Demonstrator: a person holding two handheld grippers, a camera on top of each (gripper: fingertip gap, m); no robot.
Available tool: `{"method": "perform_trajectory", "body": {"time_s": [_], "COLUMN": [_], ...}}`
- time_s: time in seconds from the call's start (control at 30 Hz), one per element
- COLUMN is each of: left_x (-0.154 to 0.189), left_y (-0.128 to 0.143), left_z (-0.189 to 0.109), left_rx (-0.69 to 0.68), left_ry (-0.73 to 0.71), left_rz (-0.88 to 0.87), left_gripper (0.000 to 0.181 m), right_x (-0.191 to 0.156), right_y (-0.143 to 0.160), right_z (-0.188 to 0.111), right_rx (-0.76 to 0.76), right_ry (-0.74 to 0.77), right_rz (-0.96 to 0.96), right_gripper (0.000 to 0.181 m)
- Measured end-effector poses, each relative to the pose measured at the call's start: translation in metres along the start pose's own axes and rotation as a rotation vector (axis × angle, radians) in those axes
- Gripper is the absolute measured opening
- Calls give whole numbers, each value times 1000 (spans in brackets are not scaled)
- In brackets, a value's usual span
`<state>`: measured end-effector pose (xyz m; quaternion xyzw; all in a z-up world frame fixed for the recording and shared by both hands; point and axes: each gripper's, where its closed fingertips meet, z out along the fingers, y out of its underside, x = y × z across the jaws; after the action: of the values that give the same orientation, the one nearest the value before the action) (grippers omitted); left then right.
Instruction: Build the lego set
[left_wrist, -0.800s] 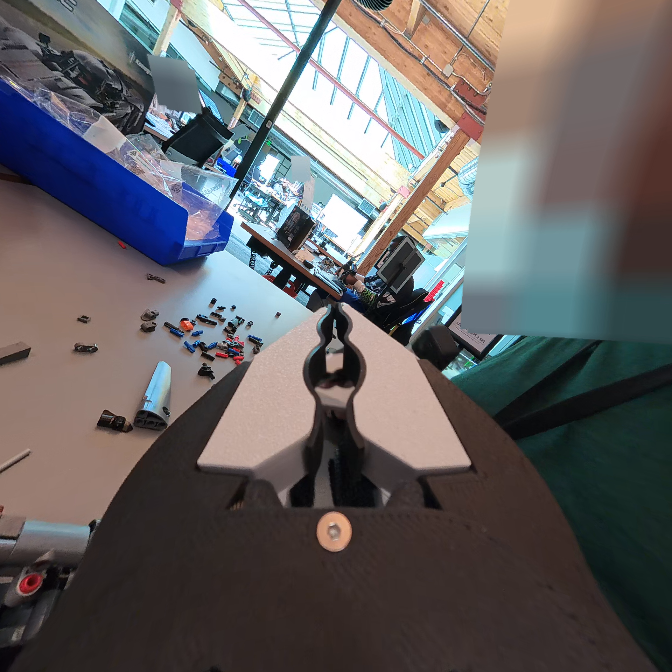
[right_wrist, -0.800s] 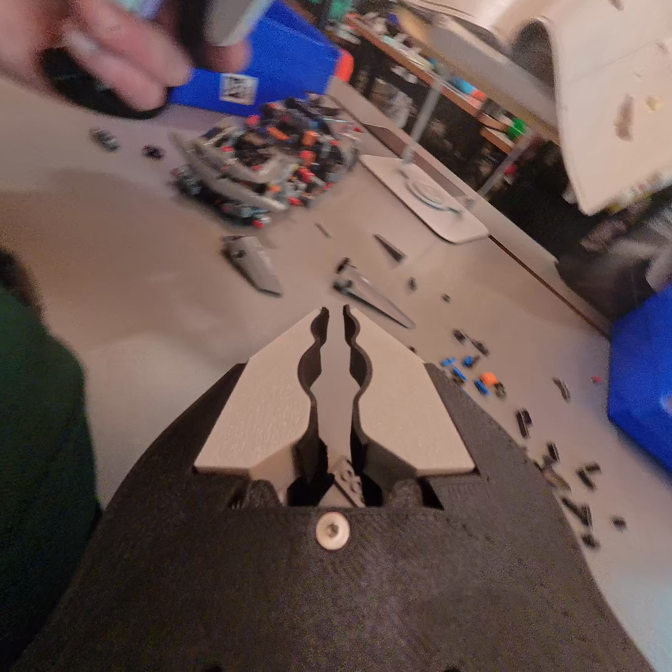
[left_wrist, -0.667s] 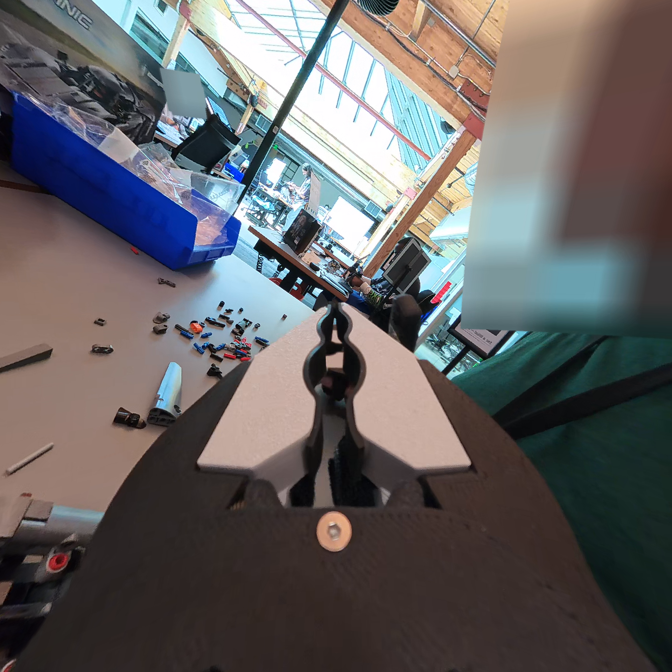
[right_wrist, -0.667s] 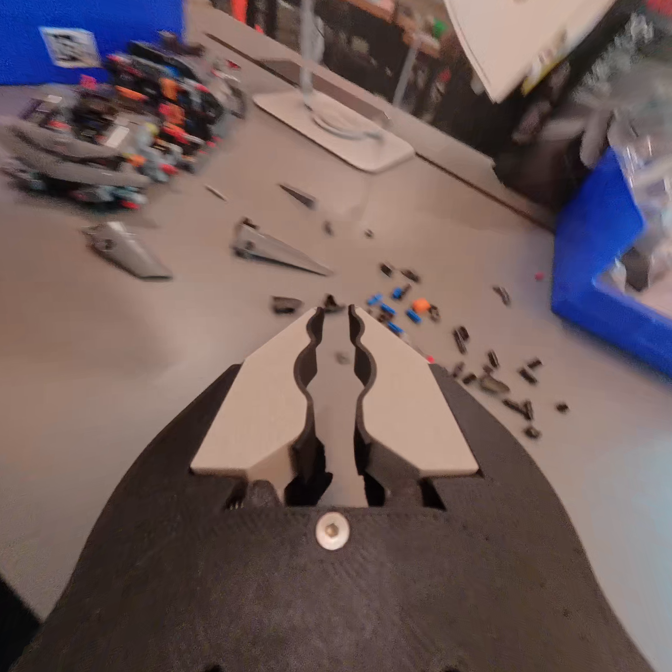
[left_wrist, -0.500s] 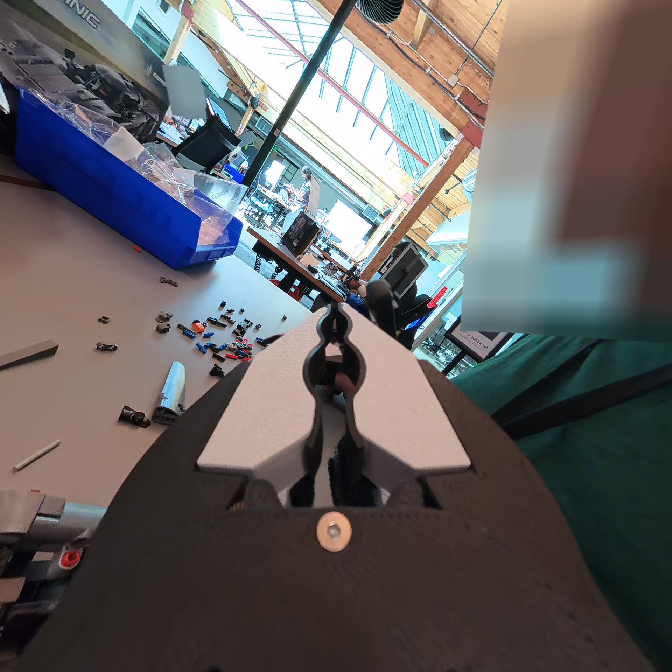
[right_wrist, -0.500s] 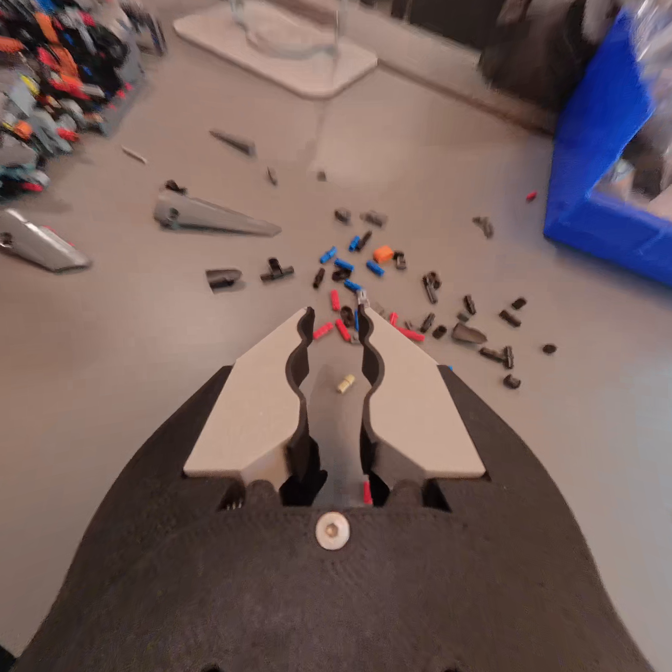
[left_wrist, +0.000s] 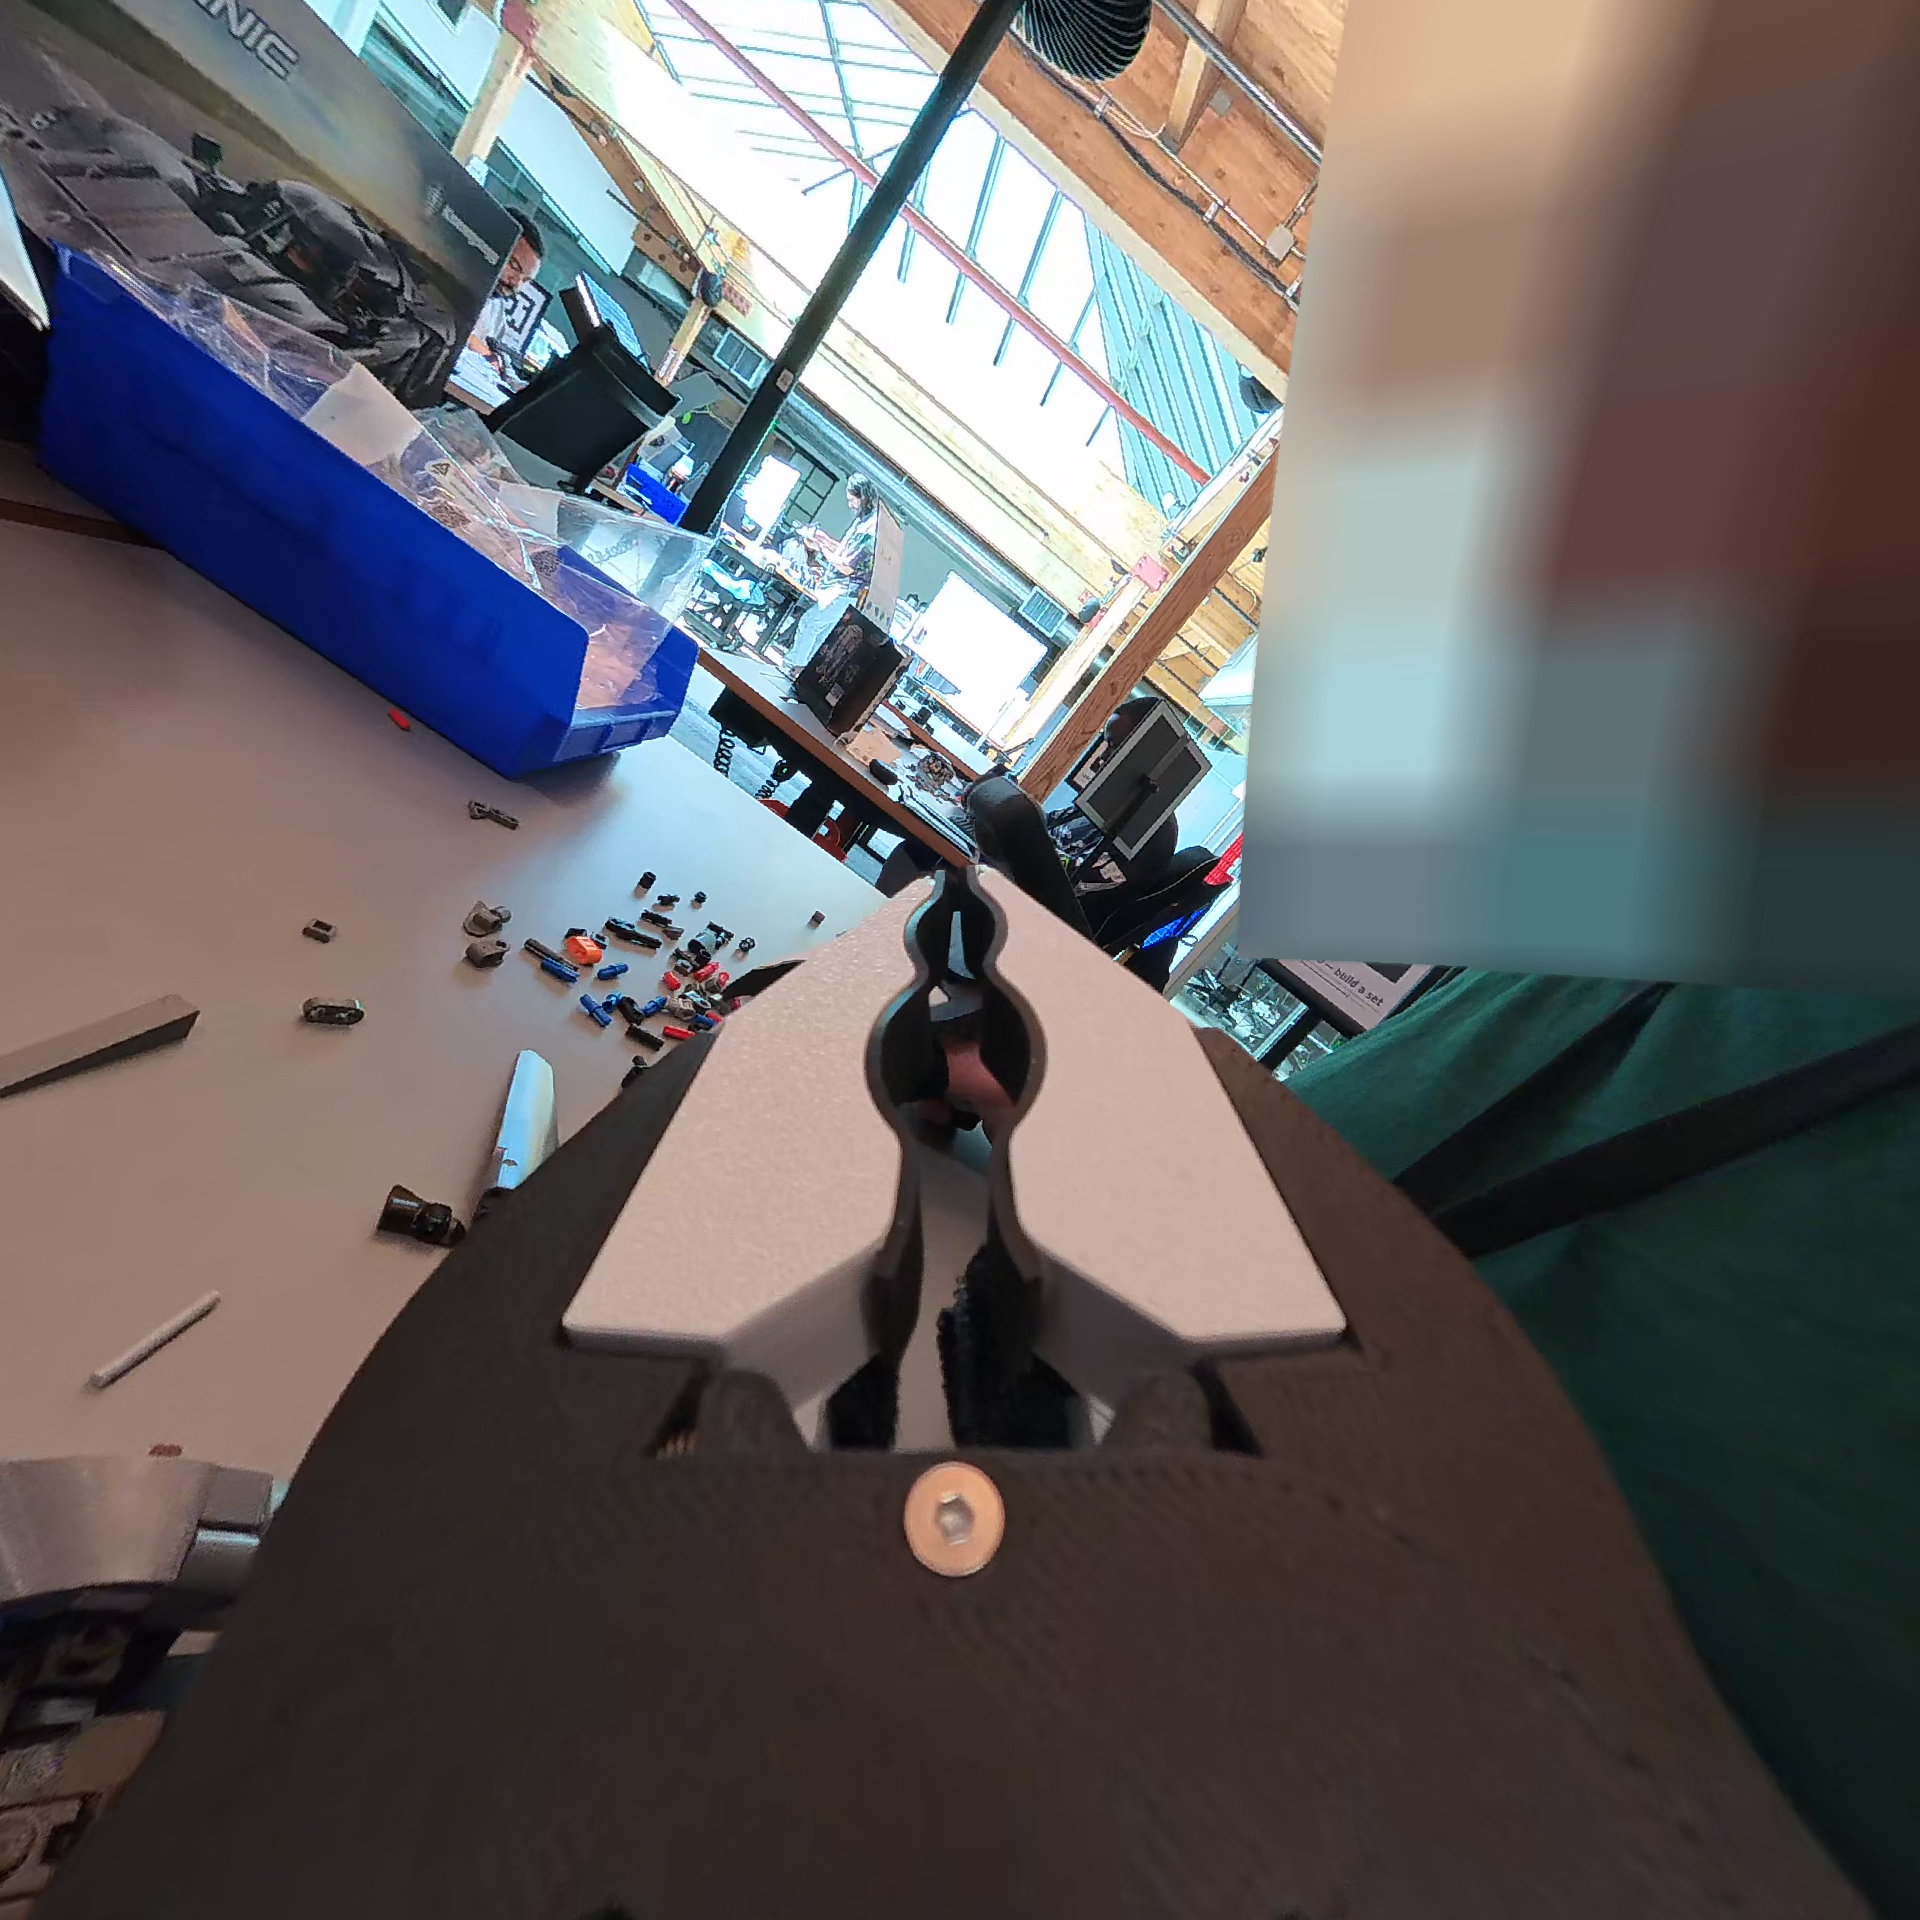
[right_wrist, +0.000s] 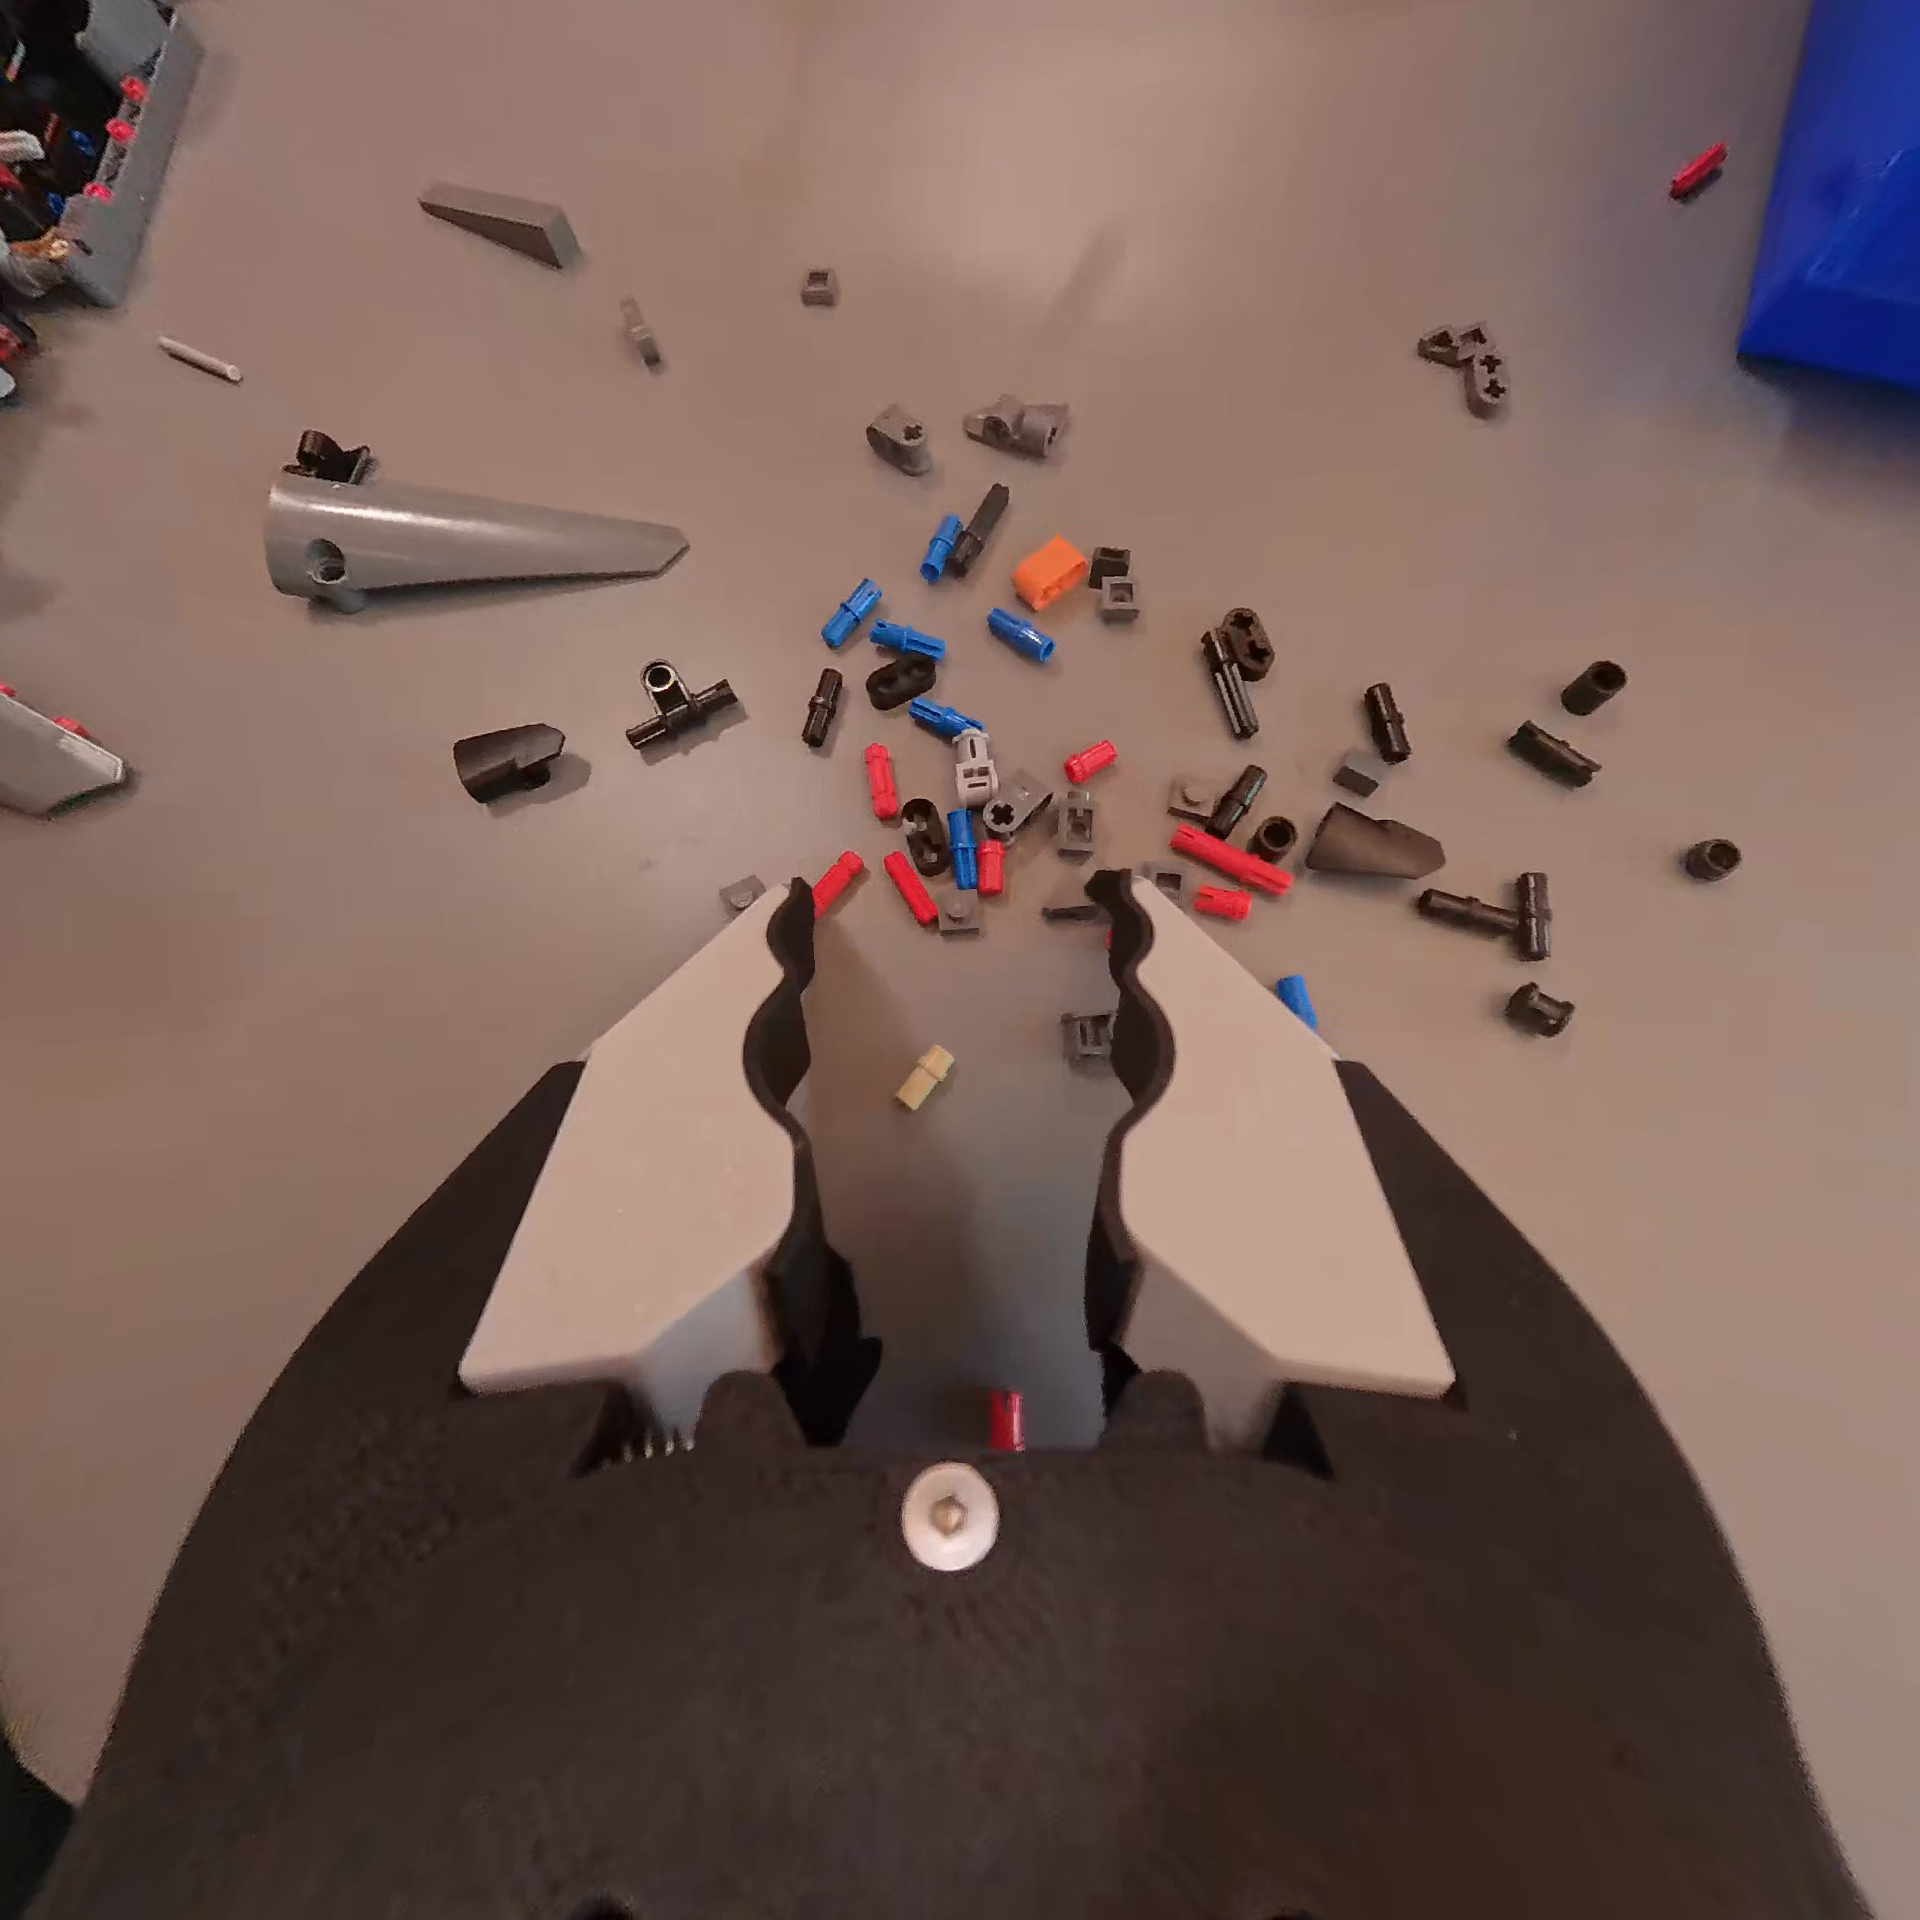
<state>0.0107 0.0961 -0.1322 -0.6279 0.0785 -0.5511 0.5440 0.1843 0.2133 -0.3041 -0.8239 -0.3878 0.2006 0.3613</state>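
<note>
My right gripper (right_wrist: 954, 894) is open wide and empty, low over a scatter of small Lego pieces (right_wrist: 966, 790) on the grey table: blue, red and black pins and connectors and an orange piece (right_wrist: 1049, 569). A tan pin (right_wrist: 925, 1077) lies on the table between its fingers. A grey tapered panel (right_wrist: 457, 545) lies to the left. The partly built model (right_wrist: 62, 156) is at the top left edge. My left gripper (left_wrist: 958, 904) is shut, held above the table, nothing visible in it. The same scatter (left_wrist: 644, 966) and the model's edge (left_wrist: 94, 1538) show in the left wrist view.
A blue bin (left_wrist: 364, 582) with clear bags stands at the table's far side, also in the right wrist view (right_wrist: 1849, 208). A grey wedge (left_wrist: 94, 1039) and a thin rod (left_wrist: 156, 1338) lie loose. The person's green clothing (left_wrist: 1714, 1299) fills the right. Some 25 centimetres of space lies between my two pairs of fingers. The orange piece (right_wrist: 1049, 569) is closer to my right gripper, around 7 centimetres from its tips; the left tips are 30 centimetres off.
My right gripper has swung from facing the model down over the loose pieces and opened from nearly shut to wide. The left gripper has stayed shut and barely shifted.
</note>
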Motion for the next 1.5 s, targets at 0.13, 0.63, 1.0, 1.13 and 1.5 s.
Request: {"method": "perform_trajectory", "body": {"time_s": [0.13,0.63,1.0,1.13,1.5], "left_x": [-2,-3,-6,-6,-7], "left_y": [-2,-5,-7,-7,-8], "left_z": [0,-3,-6,-4,-3], "left_rx": [4,16,24,23,21], "left_ry": [2,8,4,10,11], "left_rz": [1,1,1,-2,-1], "left_gripper": [0,0,0,0,0], "right_x": [6,22,24,29,20], "right_y": [-6,-2,-6,-1,2], "right_z": [-5,0,-7,-3,-1], "right_rx": [51,3,52,10,-14], "right_ry": [14,34,-6,10,-37], "right_rz": [35,45,94,69,38], "right_gripper": [53,17,21,8,31]}}
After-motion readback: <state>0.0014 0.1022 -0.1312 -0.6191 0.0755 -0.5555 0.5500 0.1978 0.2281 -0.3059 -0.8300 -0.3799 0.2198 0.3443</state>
